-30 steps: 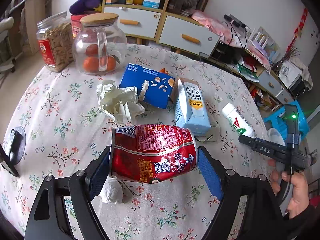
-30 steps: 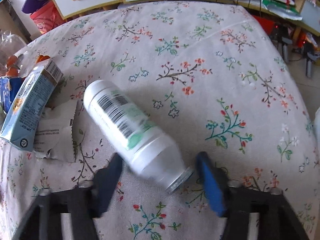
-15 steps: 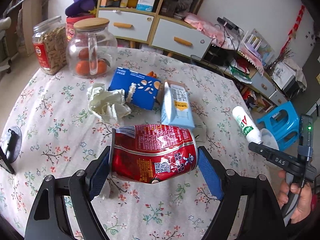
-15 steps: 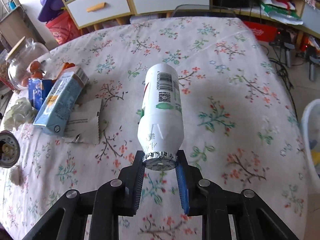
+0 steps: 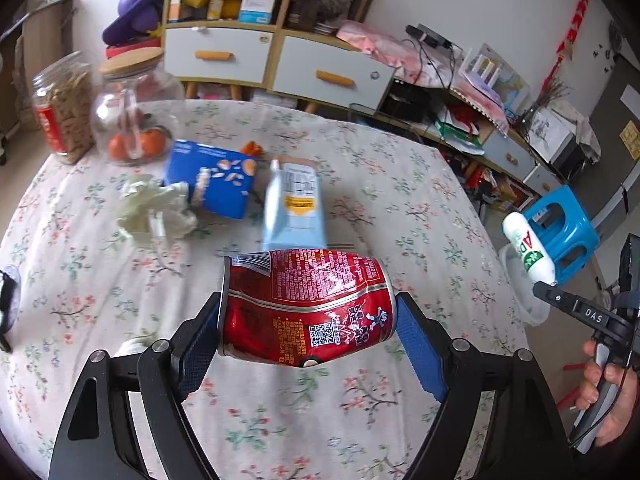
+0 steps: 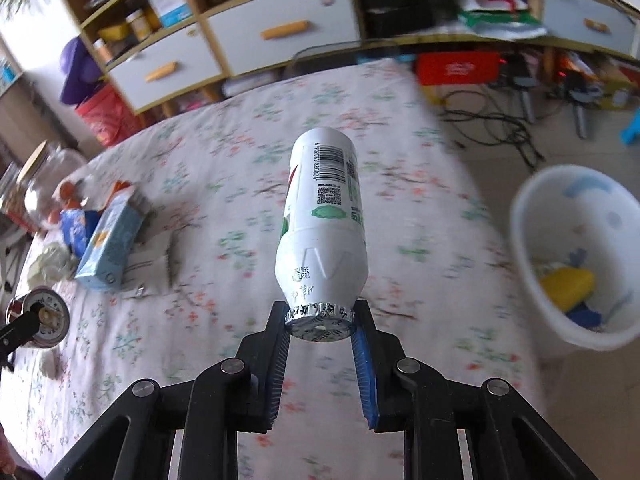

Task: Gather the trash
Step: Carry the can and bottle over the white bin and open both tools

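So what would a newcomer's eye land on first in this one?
Probably the crushed red can, held sideways in the left hand-held gripper above the flowered tablecloth. Next, the white bottle, gripped by its foil-sealed neck in the right hand-held gripper, with a white bin on the floor beside the table, already holding some trash.

Beyond my reach, a glass jar with a wooden lid [image 5: 132,108] holds orange fruit at the table's far edge — just beside it stands a second jar [image 5: 62,110] with a red label. Past the flowered tablecloth [image 5: 380,168] I see a cabinet with two grey drawers [image 5: 280,62], and a blue stool [image 5: 560,228] on the floor.
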